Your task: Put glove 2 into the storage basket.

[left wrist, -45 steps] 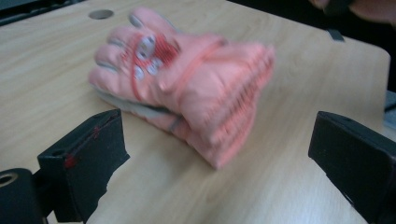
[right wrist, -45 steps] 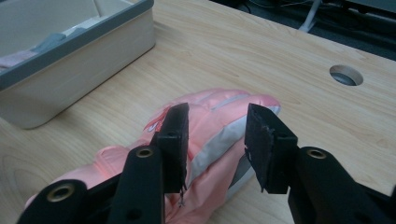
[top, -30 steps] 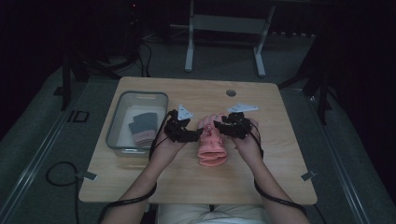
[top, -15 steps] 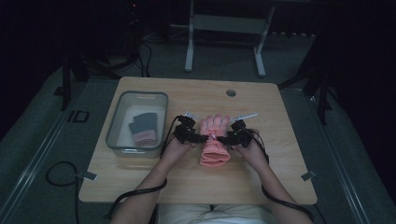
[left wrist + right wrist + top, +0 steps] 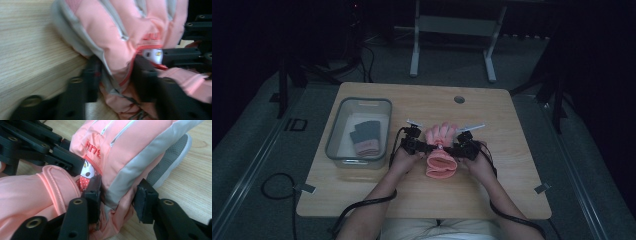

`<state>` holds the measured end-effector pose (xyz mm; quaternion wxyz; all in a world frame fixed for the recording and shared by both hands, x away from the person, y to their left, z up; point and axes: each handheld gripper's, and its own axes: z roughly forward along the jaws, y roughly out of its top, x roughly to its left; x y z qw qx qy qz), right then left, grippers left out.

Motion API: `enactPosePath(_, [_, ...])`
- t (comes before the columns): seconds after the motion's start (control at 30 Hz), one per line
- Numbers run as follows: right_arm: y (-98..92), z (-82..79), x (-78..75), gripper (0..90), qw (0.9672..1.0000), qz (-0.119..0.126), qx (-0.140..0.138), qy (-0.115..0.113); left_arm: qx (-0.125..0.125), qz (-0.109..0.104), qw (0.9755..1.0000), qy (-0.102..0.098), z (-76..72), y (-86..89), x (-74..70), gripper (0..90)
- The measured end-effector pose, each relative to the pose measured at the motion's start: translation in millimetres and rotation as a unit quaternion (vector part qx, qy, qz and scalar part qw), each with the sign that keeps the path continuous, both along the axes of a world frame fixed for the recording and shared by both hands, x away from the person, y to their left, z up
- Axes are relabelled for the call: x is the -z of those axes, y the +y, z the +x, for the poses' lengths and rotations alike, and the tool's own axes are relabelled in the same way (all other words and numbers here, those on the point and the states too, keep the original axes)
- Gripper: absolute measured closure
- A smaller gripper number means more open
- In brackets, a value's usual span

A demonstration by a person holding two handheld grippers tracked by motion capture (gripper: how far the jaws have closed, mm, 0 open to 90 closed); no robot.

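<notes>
A pink padded glove [image 5: 441, 150] with grey trim lies on the wooden table [image 5: 492, 185], fingers pointing away from the person and cuff toward them. My left gripper [image 5: 430, 148] is shut on its left side near the wrist. In the left gripper view the glove [image 5: 120, 32] is bunched between the black jaws of this gripper [image 5: 116, 75]. My right gripper [image 5: 451, 149] is shut on the opposite side. In the right gripper view this gripper [image 5: 120, 195] pinches the grey edge of the glove [image 5: 130, 152]. Both hands rest low on the table.
A clear plastic bin [image 5: 360, 102] stands at the table's left and holds a dark grey and pink glove [image 5: 366, 139]. A round hole [image 5: 459, 99] sits near the far edge. Cables trail from both grippers toward the near edge.
Both grippers came closer together and a little toward the person, down to the table. The glove's finger end now lies flat beyond them.
</notes>
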<state>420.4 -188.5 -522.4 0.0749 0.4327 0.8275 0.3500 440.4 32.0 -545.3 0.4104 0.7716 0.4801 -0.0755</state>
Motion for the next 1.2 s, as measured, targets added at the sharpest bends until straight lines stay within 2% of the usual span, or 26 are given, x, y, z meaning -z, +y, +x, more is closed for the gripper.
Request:
enactPosePath(0.1, [-0.9, -2.7, 0.5, 65.5, 0.9998, 0.015, 0.004, -0.009, 0.010, 0.023, 0.9996, -0.011, -1.0, -3.8, -7.6, 73.8])
enactPosePath(0.17, [-2.6, -3.1, 0.9, 66.2, 0.9997, 0.024, 0.005, -0.009, 0.011, 0.022, 0.9996, -0.012, -1.2, -4.3, -9.6, 75.2])
enactPosePath(0.2, [-7.0, -3.5, -0.2, 67.7, 0.9990, 0.043, 0.009, -0.004, 0.016, 0.025, 0.9994, -0.018, -2.8, -5.9, -15.2, 75.6])
enactPosePath(0.27, [-7.0, -5.9, -3.5, 68.5, 0.9991, 0.041, 0.008, -0.010, 0.020, 0.033, 0.9989, -0.026, -4.7, -7.6, -20.3, 75.9])
enactPosePath(0.43, [-5.7, -9.8, -13.4, 69.2, 0.9988, 0.044, 0.010, -0.019, 0.013, 0.025, 0.9988, -0.041, -9.9, -5.1, -32.1, 76.0])
enactPosePath(0.73, [4.3, -12.9, -45.1, 69.4, 0.9968, 0.063, 0.004, -0.049, -0.002, 0.028, 0.9964, -0.079, -17.6, 8.4, -69.8, 76.0])
enactPosePath(0.8, [8.0, -13.3, -51.2, 69.5, 0.9962, 0.066, 0.002, -0.056, -0.004, 0.027, 0.9962, -0.082, -18.3, 10.7, -73.3, 76.0])
enactPosePath(0.87, [12.4, -12.6, -56.3, 69.5, 0.9960, 0.066, -0.001, -0.060, -0.010, 0.031, 0.9955, -0.089, -19.6, 16.9, -81.7, 76.0])
enactPosePath(1.17, [36.9, -7.6, -76.3, 69.4, 0.9942, 0.074, -0.015, -0.076, -0.029, 0.041, 0.9932, -0.105, -22.4, 37.9, -103.0, 76.0])
enactPosePath(1.2, [40.3, -6.4, -79.1, 69.4, 0.9937, 0.079, -0.017, -0.077, -0.035, 0.044, 0.9925, -0.109, -23.4, 43.7, -109.3, 76.0])
